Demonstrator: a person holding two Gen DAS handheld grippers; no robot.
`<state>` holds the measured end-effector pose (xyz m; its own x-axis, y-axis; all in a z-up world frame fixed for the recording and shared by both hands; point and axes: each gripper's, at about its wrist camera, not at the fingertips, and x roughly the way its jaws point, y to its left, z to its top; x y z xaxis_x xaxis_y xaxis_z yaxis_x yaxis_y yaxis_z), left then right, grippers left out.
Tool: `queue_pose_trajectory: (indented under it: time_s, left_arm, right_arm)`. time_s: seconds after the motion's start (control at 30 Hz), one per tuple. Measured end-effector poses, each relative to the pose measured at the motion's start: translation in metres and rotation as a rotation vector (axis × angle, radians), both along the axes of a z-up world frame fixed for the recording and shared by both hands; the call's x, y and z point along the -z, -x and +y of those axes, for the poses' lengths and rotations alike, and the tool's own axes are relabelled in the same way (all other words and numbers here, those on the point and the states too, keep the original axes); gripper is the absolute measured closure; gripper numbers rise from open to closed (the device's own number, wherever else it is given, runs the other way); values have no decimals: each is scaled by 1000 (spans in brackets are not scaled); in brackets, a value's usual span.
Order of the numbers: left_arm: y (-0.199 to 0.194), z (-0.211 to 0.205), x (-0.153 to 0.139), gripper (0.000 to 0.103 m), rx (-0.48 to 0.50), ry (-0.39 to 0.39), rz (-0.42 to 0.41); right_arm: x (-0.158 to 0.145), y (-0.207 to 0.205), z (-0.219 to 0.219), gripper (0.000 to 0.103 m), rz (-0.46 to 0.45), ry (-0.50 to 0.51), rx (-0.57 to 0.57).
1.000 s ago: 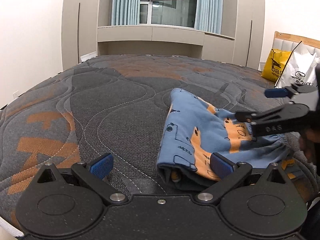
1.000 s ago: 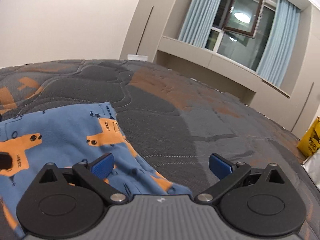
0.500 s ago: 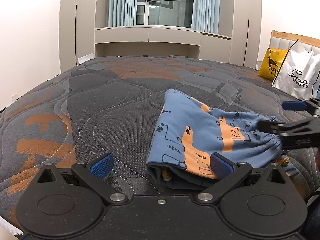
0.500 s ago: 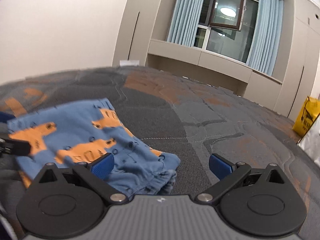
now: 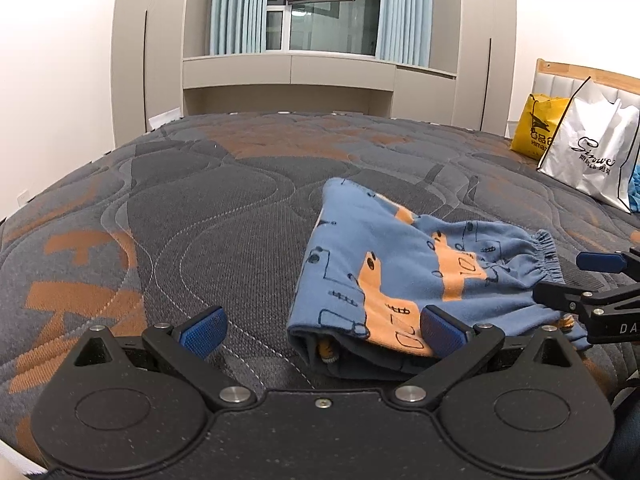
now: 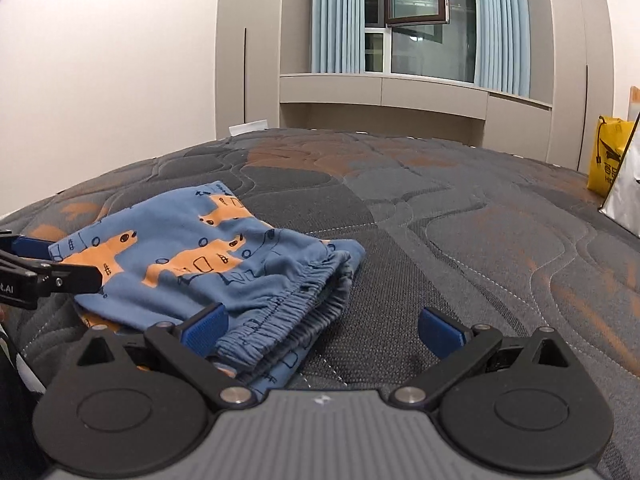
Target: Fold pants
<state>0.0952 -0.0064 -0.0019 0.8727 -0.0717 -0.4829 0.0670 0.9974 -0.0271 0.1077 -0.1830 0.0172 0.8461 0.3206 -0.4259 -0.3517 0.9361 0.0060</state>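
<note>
Small blue pants (image 5: 404,276) with orange animal prints lie folded into a compact stack on the dark quilted mattress (image 5: 200,208). The elastic waistband (image 6: 296,304) faces the right gripper. My left gripper (image 5: 320,328) is open and empty, low over the mattress at the folded edge of the pants. My right gripper (image 6: 320,330) is open and empty, just short of the waistband, and its fingers show at the right edge of the left wrist view (image 5: 592,276). The left gripper's fingers show at the left edge of the right wrist view (image 6: 44,268).
A white shopping bag (image 5: 592,156) and a yellow bag (image 5: 538,128) stand at the mattress's far right by the headboard. A cabinet and a curtained window (image 5: 320,8) are beyond the far edge. Walls lie to the left.
My right gripper has drawn back off the pants toward me and to the right; it was over the cloth a second ago. The folded pants now lie free. The left gripper has barely moved.
</note>
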Motion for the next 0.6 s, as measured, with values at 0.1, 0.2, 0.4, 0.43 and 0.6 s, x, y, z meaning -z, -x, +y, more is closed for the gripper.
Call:
queue_pose_trajectory:
  time_s: [0.1, 0.2, 0.4, 0.43, 0.6]
  left_arm:
    - [-1, 1, -4, 1, 9, 1, -22]
    - [-6, 2, -12, 1, 20, 15, -59]
    - [-32, 9, -22, 1, 2, 131, -93]
    - [-38, 10, -22, 1, -5, 153, -86]
    - [-62, 14, -11, 1, 11, 241, 7]
  right_arm:
    - [-4, 0, 0, 0, -8, 4, -1]
    - [-13, 1, -4, 0, -54, -40, 9]
    - [-25, -21, -18, 0, -7, -224, -26]
    - [-24, -27, -18, 0, 17, -242, -39]
    - [-7, -60, -15, 0, 209, -295, -74]
